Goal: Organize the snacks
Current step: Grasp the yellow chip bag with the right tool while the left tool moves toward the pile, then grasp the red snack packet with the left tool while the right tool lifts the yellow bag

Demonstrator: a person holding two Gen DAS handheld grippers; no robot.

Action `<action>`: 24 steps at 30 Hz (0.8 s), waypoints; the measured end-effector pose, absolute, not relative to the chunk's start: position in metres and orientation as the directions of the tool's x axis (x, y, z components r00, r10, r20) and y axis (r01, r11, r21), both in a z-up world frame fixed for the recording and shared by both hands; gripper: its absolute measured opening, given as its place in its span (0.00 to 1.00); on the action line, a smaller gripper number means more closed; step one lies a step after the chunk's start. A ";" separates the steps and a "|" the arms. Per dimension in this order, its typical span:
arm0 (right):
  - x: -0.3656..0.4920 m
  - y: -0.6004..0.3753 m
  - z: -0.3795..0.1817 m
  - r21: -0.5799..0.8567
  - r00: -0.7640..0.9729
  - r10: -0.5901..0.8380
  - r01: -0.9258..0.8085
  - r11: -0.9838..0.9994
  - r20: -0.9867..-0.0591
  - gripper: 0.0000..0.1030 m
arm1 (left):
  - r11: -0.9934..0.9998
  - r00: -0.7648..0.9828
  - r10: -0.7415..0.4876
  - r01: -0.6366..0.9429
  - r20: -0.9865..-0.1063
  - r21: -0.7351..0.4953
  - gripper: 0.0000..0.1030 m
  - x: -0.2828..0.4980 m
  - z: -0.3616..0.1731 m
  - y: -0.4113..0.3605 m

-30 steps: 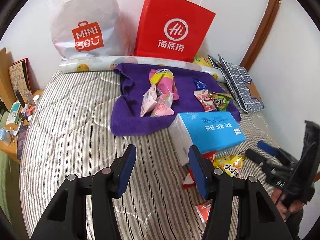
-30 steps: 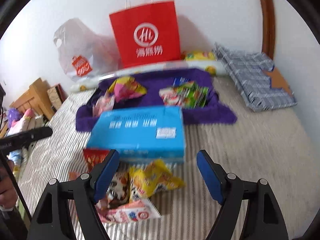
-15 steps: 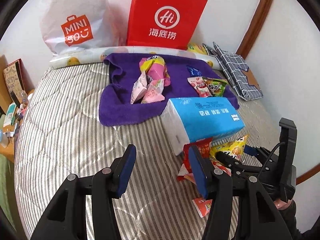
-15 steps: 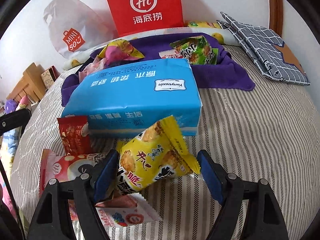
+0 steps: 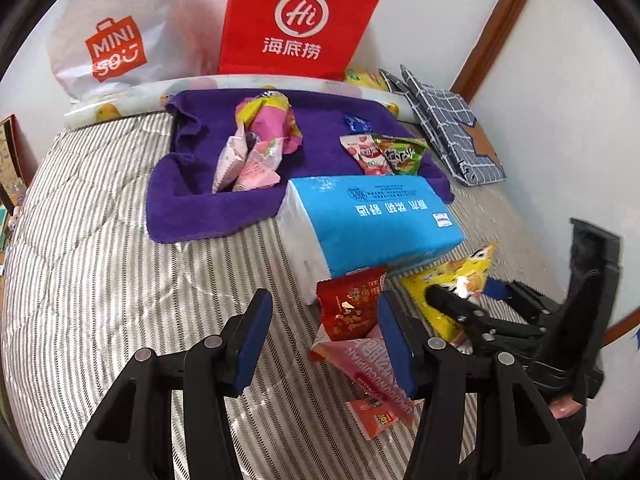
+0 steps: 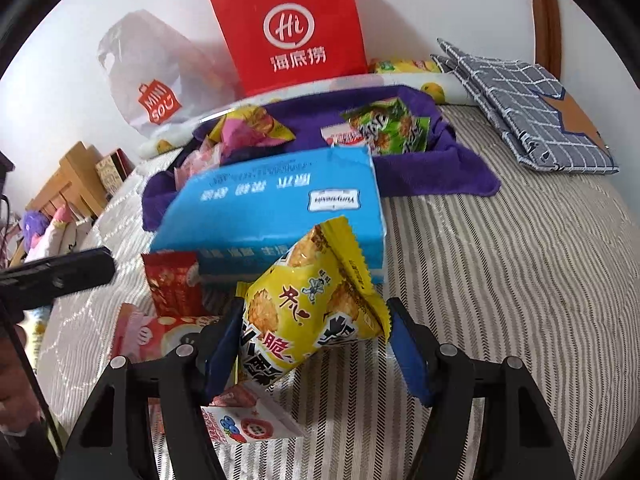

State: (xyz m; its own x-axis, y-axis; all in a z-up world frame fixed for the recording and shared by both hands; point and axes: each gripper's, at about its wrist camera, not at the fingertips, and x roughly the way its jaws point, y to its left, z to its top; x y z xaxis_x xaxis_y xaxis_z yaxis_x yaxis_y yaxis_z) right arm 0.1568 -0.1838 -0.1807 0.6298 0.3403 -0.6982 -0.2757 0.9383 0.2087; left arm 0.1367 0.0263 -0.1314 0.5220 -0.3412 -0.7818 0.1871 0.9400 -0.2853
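Right wrist view: closing right claw [image 6: 316, 344] on yellow snack bag [image 6: 308, 316], just in front of blue tissue pack [image 6: 276, 208], pads apparently touching. Hovering left claw [image 5: 320, 344] apart, empty. Sitting sorted on purple towel [image 5: 192, 200] behind tissue pack: several snacks; waiting in front: red packet [image 5: 348, 308] and others.

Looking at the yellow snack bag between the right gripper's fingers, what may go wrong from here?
1. The right hand-held gripper has just been closing around the puffy yellow snack bag; the bag may slip out or its contents get crushed.
2. The left hand-held gripper hovers close beside it, near the red packet; the two may collide.
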 end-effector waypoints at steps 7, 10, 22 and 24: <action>0.149 -0.196 -0.162 0.204 0.671 0.338 -0.274 0.940 -0.660 0.66 | 0.944 0.490 -0.329 0.191 -0.807 -0.269 0.53 0.147 -0.142 0.011; 0.147 -0.203 -0.157 0.204 0.689 0.333 -0.265 0.942 -0.644 0.66 | 0.951 0.470 -0.308 0.186 -0.827 -0.248 0.53 0.151 -0.150 0.003; 0.150 -0.227 -0.164 0.211 0.689 0.301 -0.216 0.953 -0.660 0.66 | 0.974 0.396 -0.216 0.146 -0.892 -0.172 0.53 0.166 -0.178 -0.021; 0.151 -0.229 -0.166 0.214 0.686 0.298 -0.208 0.954 -0.664 0.66 | 0.974 0.398 -0.218 0.143 -0.891 -0.174 0.53 0.167 -0.178 -0.021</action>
State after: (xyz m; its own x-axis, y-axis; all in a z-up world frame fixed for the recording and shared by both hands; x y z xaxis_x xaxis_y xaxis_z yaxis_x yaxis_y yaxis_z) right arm 0.1509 -0.2292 -0.1662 0.6857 0.2982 -0.6640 -0.2078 0.9545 0.2140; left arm 0.1666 -0.0206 -0.1782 0.3977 -0.2178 -0.8913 0.1430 0.9743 -0.1743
